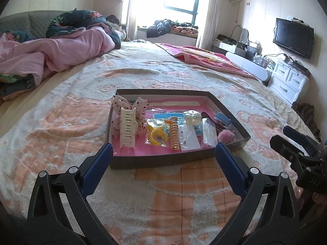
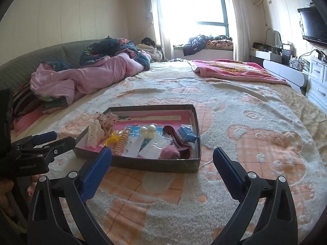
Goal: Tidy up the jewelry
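Currently I have the left tool (image 1: 164,150) and right tool (image 2: 162,155) both spread wide, gripping nothing; the jewelry box (image 1: 163,160) sits on the bed blanket (image 1: 61,126) ahead.

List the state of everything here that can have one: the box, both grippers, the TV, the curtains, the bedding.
Box: lidless, flat on the bed, filled with hair accessories.
Left gripper: jaws wide open, empty.
Right gripper: jaws wide open, empty.
TV: screen dark.
Curtains: drawn apart.
Pink quilt: crumpled, unfolded.
Drawers: closed.
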Action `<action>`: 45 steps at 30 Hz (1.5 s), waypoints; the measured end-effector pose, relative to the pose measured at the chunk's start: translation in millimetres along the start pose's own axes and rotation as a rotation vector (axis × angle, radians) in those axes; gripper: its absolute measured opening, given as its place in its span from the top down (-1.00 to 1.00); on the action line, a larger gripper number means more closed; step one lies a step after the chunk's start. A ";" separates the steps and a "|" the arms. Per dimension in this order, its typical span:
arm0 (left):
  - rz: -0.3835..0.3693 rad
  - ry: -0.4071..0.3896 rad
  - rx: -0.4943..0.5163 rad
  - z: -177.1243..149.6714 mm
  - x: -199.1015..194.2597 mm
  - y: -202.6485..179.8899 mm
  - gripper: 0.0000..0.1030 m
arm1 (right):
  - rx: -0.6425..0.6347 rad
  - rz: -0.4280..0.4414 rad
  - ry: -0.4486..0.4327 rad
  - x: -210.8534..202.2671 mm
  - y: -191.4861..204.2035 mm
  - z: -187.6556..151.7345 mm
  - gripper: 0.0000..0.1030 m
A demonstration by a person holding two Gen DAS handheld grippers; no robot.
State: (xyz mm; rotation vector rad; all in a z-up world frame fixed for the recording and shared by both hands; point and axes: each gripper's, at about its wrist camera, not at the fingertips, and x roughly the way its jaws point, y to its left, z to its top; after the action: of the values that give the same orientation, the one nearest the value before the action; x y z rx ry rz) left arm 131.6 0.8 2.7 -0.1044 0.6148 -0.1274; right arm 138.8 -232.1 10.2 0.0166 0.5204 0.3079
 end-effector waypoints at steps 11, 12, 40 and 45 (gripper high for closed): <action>0.016 -0.039 0.019 -17.2 -28.0 -3.6 -0.78 | -0.009 -0.023 -0.034 -20.4 15.2 -17.0 -0.87; 0.020 -0.044 0.019 -18.8 -30.1 -3.6 -0.78 | -0.003 -0.026 -0.049 -23.9 15.9 -19.6 -0.87; 0.028 -0.152 0.061 -50.2 -50.1 -6.5 -0.78 | -0.059 -0.106 -0.269 -61.1 22.9 -60.4 -0.87; 0.030 -0.155 0.060 -52.6 -43.7 -5.7 -0.78 | -0.074 -0.103 -0.281 -55.8 23.5 -59.5 -0.87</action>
State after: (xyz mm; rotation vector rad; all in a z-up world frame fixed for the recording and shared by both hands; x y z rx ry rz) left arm 65.2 -1.4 -14.4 -0.0468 0.4572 -0.1074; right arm 56.9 -229.7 -12.1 -0.0379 0.2295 0.2190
